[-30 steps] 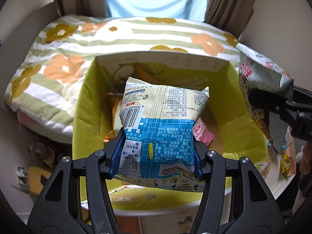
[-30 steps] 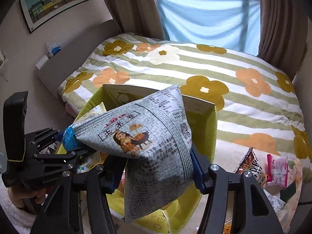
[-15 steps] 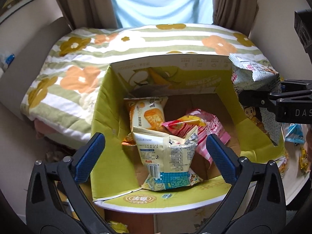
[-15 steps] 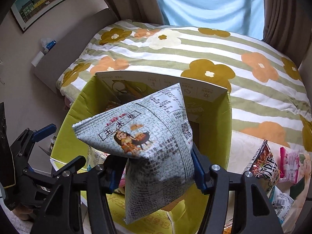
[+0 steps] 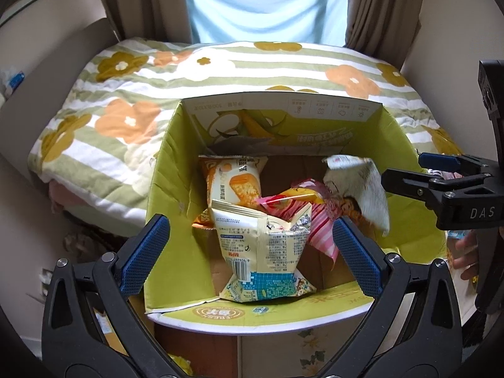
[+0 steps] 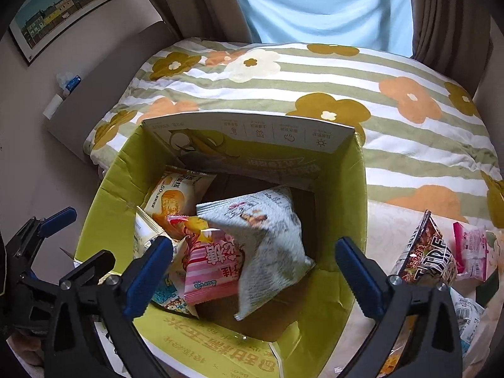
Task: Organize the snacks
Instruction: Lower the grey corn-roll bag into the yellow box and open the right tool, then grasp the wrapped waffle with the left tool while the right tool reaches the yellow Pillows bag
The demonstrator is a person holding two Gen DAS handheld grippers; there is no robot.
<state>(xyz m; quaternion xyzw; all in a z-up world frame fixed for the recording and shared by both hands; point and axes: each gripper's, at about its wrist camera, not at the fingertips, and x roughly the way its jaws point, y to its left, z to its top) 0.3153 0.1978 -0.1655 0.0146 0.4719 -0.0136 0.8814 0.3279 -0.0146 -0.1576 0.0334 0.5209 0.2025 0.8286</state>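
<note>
Drop step: both hand-held grippers stand wide open over the green box [image 6: 343,208]. Right hand-held gripper [image 6: 252,271] jaws have just opened; grey snack bag [image 6: 271,239] lies loose in the box beside the pink packet [image 6: 211,271]. Left hand-held gripper [image 5: 252,252] empty above the cream bag [image 5: 261,249]. Next, likely: fetch the dark packet [image 6: 425,255] lying right of the box; its tall wall stands between.

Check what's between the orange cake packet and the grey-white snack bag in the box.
Left wrist view: a pink striped candy packet with a yellow-red wrapper on it lies between orange cake packet and grey-white snack bag.
</note>
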